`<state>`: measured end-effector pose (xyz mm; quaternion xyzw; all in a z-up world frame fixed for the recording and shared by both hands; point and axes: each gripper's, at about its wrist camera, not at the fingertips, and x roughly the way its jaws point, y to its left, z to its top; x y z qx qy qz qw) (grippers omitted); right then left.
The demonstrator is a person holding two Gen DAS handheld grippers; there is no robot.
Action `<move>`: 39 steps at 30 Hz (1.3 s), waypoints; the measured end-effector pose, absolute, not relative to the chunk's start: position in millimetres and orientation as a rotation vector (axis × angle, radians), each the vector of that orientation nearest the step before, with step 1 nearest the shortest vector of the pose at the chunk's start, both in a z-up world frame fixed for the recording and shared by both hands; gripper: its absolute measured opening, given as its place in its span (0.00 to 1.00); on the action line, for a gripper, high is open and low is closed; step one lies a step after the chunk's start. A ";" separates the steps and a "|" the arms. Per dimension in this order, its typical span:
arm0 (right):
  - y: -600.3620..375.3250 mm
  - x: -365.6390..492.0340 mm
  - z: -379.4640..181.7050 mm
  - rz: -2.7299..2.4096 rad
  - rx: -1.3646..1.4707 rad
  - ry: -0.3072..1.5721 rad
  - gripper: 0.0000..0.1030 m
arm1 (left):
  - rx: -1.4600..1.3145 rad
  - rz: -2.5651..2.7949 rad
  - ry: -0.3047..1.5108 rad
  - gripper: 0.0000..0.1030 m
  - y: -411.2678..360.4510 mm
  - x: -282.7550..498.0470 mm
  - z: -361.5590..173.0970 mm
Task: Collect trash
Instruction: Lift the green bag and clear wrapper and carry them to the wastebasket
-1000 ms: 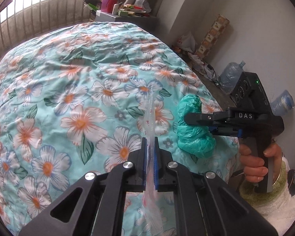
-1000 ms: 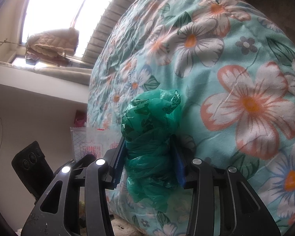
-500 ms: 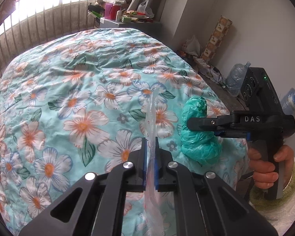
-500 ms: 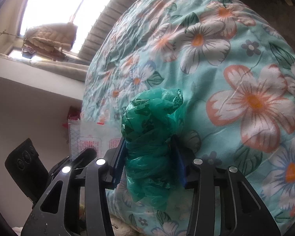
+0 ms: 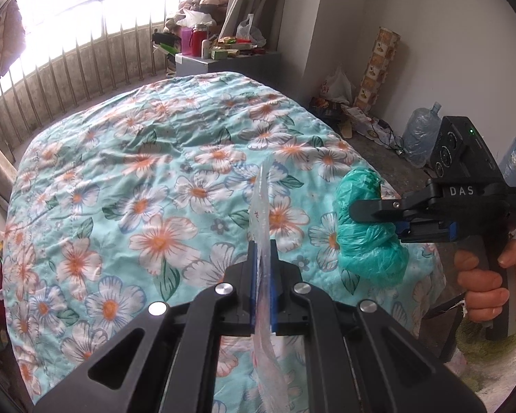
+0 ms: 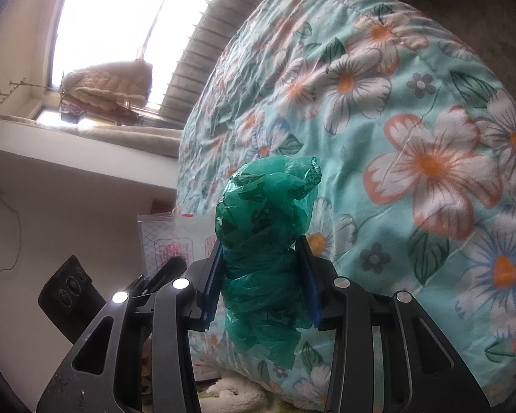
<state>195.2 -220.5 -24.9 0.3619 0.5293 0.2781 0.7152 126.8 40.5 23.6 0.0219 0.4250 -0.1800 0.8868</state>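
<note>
Trash here is two pieces, one per gripper. The left gripper (image 5: 264, 258), nearest at 6 o'clock in its own view and tilted down over the floral quilt (image 5: 148, 186), is pressed together on a thin clear plastic wrapper (image 5: 260, 206) standing edge-on. At 3 o'clock, a hand (image 5: 485, 282) holds the right gripper (image 6: 263, 268) level, pinching a crumpled green plastic bag (image 6: 265, 241). Two water jugs (image 5: 421, 137) stand beyond.

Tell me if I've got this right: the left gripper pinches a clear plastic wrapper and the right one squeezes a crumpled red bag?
Not quite: the bag in the right gripper is green, as the right wrist view shows. The left gripper does pinch a clear plastic wrapper.
</note>
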 end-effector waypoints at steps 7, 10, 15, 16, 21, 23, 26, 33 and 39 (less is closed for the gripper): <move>-230.6 191.4 -17.7 0.616 0.823 1.143 0.37 | 0.081 -0.364 0.847 0.05 36.6 121.0 31.4; -234.6 189.8 -16.5 0.616 0.831 1.133 0.37 | 0.093 -0.359 0.832 0.05 35.9 117.6 35.6; -243.5 183.3 -10.6 0.617 0.839 1.114 0.37 | 0.123 -0.349 0.804 0.05 33.5 111.8 41.6; -244.7 182.4 -9.3 0.616 0.840 1.109 0.37 | 0.127 -0.348 0.799 0.05 33.0 110.1 42.9; -249.4 176.7 -2.0 0.618 0.841 1.088 0.37 | 0.146 -0.342 0.773 0.05 32.0 104.4 49.2; -253.3 173.1 1.1 0.618 0.839 1.079 0.37 | 0.147 -0.342 0.765 0.05 31.6 101.8 51.6; -259.8 167.4 8.0 0.611 0.837 1.056 0.37 | 0.143 -0.353 0.755 0.05 30.3 99.1 54.8; -322.5 144.5 40.4 0.465 0.847 0.910 0.37 | 0.103 -0.479 0.748 0.05 14.6 108.2 65.5; -421.1 97.8 55.5 0.194 0.918 0.746 0.37 | 0.053 -0.690 0.765 0.05 -34.2 142.9 79.1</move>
